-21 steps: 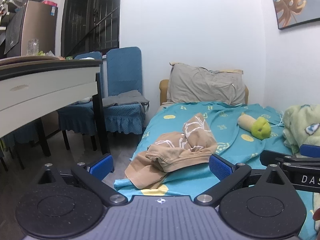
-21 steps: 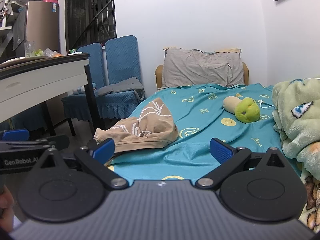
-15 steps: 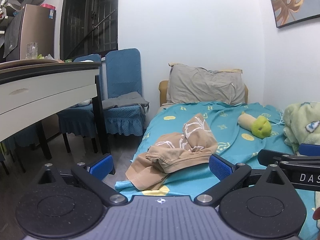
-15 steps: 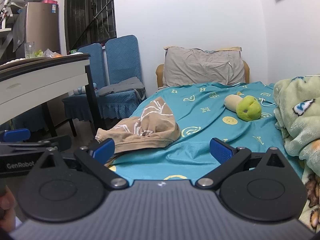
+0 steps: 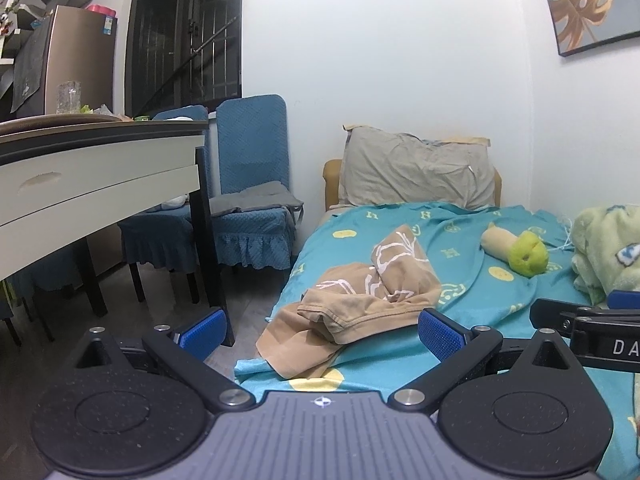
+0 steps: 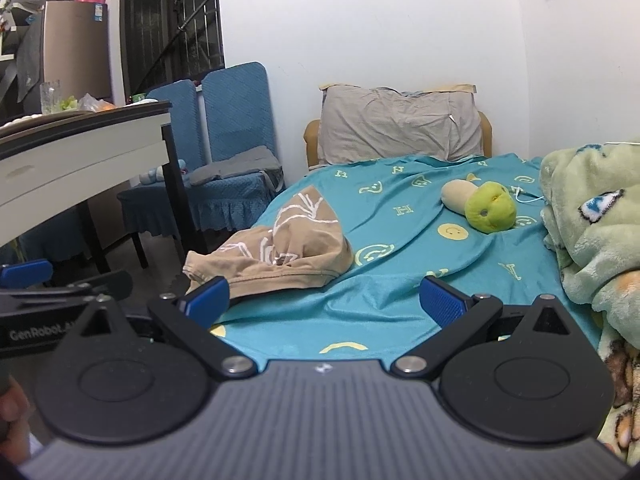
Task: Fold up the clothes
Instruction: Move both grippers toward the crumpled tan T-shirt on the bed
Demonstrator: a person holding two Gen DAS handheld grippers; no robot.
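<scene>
A crumpled tan garment (image 5: 360, 300) (image 6: 280, 256) with white line print lies near the front left corner of the bed, on a teal sheet (image 5: 460, 280) (image 6: 400, 248); one edge hangs over the bed's side. My left gripper (image 5: 320, 330) hovers just short of the garment, open, with nothing between its blue pads. My right gripper (image 6: 324, 304) stands open over the sheet to the right of the garment, also holding nothing. Each gripper shows at the edge of the other's view.
A green and beige plush toy (image 6: 480, 204) lies mid-bed, a green fleece blanket (image 6: 592, 232) is heaped on the right, and a grey pillow (image 5: 416, 172) leans at the headboard. A white table (image 5: 92, 176) and blue chairs (image 5: 252, 200) stand left of the bed.
Both grippers have drifted slightly closer to the bed, so the garment sits a little larger in both views. Their jaws stay wide apart.
</scene>
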